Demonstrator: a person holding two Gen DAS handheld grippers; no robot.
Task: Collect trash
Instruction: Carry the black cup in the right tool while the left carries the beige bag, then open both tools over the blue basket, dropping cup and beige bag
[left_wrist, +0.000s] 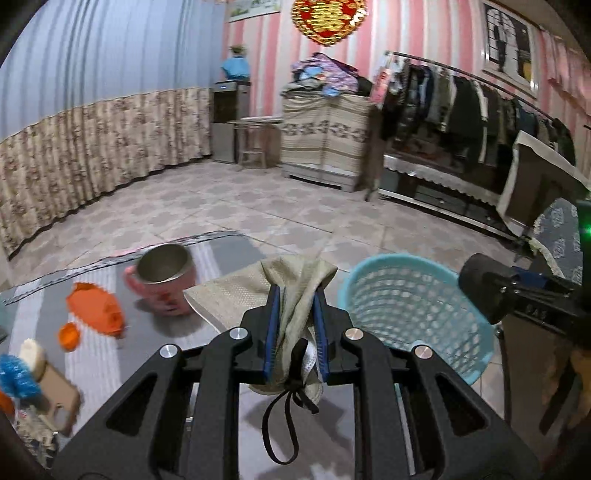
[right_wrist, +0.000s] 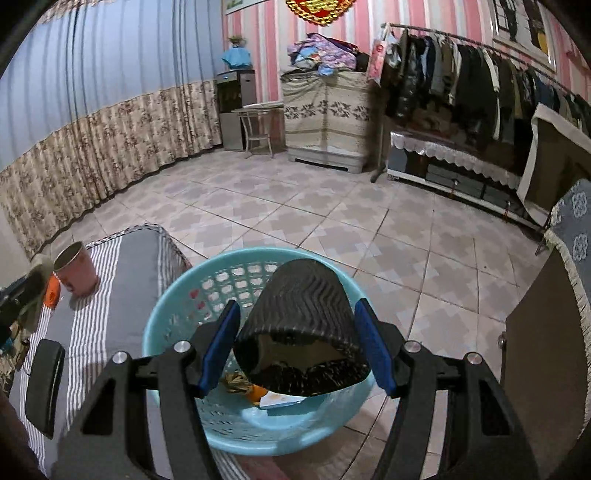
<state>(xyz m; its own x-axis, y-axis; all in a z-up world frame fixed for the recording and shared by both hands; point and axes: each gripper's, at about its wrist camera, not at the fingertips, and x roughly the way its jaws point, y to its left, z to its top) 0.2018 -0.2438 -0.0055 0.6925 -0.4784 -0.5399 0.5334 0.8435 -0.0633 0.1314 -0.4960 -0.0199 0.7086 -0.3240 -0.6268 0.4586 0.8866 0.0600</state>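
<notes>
My left gripper (left_wrist: 297, 325) is shut on a beige cloth (left_wrist: 295, 280) with a black strap hanging below, held above the striped table (left_wrist: 92, 350), left of the turquoise basket (left_wrist: 417, 306). My right gripper (right_wrist: 297, 343) holds a black ribbed cup (right_wrist: 301, 328) tipped over the basket (right_wrist: 177, 306); the cup sits between the blue pads (right_wrist: 221, 343). Paper scraps and an orange piece (right_wrist: 258, 393) lie in the basket. Orange trash pieces (left_wrist: 94, 308) lie on the table.
A pink mug (left_wrist: 164, 280) stands on the table, also in the right wrist view (right_wrist: 75, 271). A box and a blue brush (left_wrist: 22, 376) sit at the table's left. A dark cabinet (right_wrist: 546, 350) stands right of the basket. Tiled floor lies beyond.
</notes>
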